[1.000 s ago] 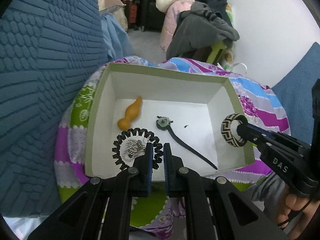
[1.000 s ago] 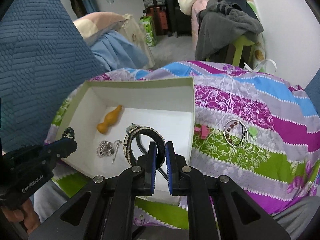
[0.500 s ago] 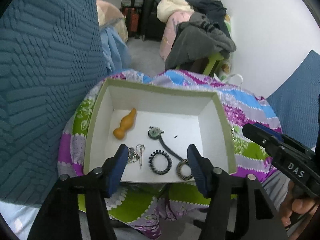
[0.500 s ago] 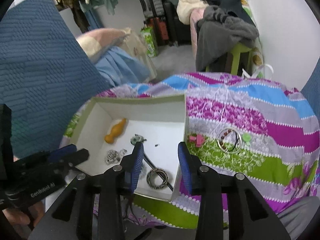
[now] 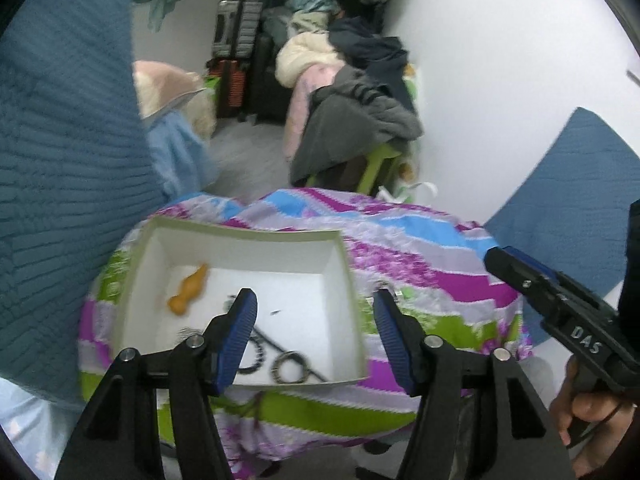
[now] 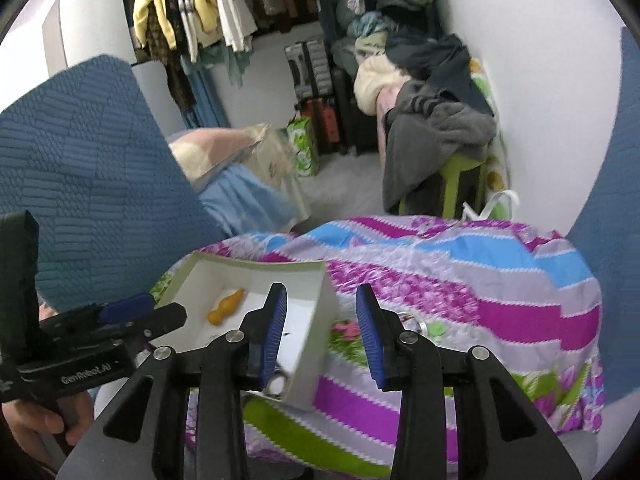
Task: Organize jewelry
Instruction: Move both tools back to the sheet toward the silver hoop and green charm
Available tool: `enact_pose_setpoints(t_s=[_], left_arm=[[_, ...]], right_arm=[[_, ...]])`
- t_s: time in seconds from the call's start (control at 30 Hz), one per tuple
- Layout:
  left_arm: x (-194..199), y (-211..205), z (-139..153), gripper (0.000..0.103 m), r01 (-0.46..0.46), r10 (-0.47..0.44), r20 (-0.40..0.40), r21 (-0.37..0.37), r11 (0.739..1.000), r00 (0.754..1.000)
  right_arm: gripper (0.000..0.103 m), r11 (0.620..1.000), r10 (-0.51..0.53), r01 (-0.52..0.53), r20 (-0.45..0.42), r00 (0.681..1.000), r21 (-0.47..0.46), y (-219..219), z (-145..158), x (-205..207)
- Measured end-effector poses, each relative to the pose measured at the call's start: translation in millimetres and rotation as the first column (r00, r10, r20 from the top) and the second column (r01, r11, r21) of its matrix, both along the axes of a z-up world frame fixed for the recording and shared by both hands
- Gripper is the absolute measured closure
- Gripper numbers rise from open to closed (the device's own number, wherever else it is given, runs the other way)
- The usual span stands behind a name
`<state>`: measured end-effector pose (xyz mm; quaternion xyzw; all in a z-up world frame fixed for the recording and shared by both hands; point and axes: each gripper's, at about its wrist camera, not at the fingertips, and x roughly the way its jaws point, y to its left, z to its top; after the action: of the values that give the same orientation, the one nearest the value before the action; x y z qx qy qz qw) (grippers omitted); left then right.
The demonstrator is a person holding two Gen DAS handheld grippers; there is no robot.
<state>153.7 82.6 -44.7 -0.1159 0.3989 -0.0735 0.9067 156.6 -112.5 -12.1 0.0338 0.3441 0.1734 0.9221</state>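
A white open box (image 5: pixel 240 250) (image 6: pixel 308 368) sits on the left of a colourful patterned cloth (image 5: pixel 420 276) (image 6: pixel 460 280). Inside lie an orange gourd-shaped piece (image 5: pixel 188 294) (image 6: pixel 227 306), a black coiled hair tie (image 5: pixel 256 356), a patterned bangle (image 5: pixel 291 366) and a black hair stick (image 5: pixel 276 348). A ring-shaped bracelet (image 6: pixel 412 322) and a pink clip (image 6: pixel 344 326) lie on the cloth right of the box. My left gripper (image 5: pixel 314 336) is open and empty above the box's near edge. My right gripper (image 6: pixel 322 332) is open and empty above the box's right wall.
Blue quilted cushions stand at the left (image 5: pixel 60 160) and right (image 5: pixel 580 200). Behind the cloth a green stool piled with clothes (image 6: pixel 436 128), suitcases (image 6: pixel 316 80) and hanging clothes (image 6: pixel 192 8) fill the room. A white wall (image 5: pixel 500 60) is at the right.
Both grippers opened and let go: the hair tie and the bangle now lie in the box. Both grippers have pulled back and up, so the box looks smaller and lower.
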Motion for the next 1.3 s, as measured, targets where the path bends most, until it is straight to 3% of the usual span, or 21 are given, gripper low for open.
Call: enact_pose_setpoints(t_s=[0.23, 0.3, 0.47, 0.57, 0.63, 0.7, 1.0, 1.3], left_arm=[[12.3, -55.6, -11.5, 0.045, 0.06, -0.059, 0.017, -0.066, 0.996, 0.998], [17.3, -69.2, -18.3, 0.054, 0.076, -0.075, 0.004, -0.081, 0.994, 0.997], [32.6, -103.1, -41.5, 0.06, 0.111, -0.114, -0.037, -0.086, 0.99, 0.993], [43.0, -120.2, -57.3, 0.064, 0.122, -0.127, -0.065, -0.081, 0.989, 0.99], [49.7, -128.6, -69.8, 0.065, 0.115, -0.12, -0.08, -0.071, 0.991, 0.99], [56.2, -133.3, -84.3, 0.073, 0.106, -0.112, -0.105, -0.069, 0.992, 0.988], [92.6, -150.9, -144.5, 0.073, 0.047, -0.051, -0.213, -0.026, 0.999, 0.976], [119.3, -149.9, -176.5, 0.074, -0.035, 0.044, -0.227, 0.044, 0.998, 0.973]], right_arm=[[0.069, 0.998, -0.054, 0.054, -0.019, 0.998, -0.024, -52.7, -23.6, 7.2], [0.07, 0.998, -0.062, 0.061, -0.03, 0.998, -0.035, -63.5, -32.8, 8.9], [0.072, 0.997, -0.067, 0.065, -0.069, 0.995, -0.04, -93.7, -61.9, 21.1], [0.079, 0.998, -0.057, 0.055, -0.105, 0.993, -0.028, -107.5, -82.2, 32.6], [0.08, 0.999, -0.044, 0.042, -0.13, 0.991, -0.02, -113.6, -98.1, 42.7], [0.081, 1.0, -0.024, 0.022, -0.147, 0.989, -0.018, -115.2, -111.1, 51.2], [0.082, 0.996, 0.084, -0.088, -0.234, 0.969, -0.003, -105.7, -166.5, 96.7], [0.082, 0.985, 0.162, -0.172, -0.275, 0.948, -0.014, -92.4, -200.7, 128.9]])
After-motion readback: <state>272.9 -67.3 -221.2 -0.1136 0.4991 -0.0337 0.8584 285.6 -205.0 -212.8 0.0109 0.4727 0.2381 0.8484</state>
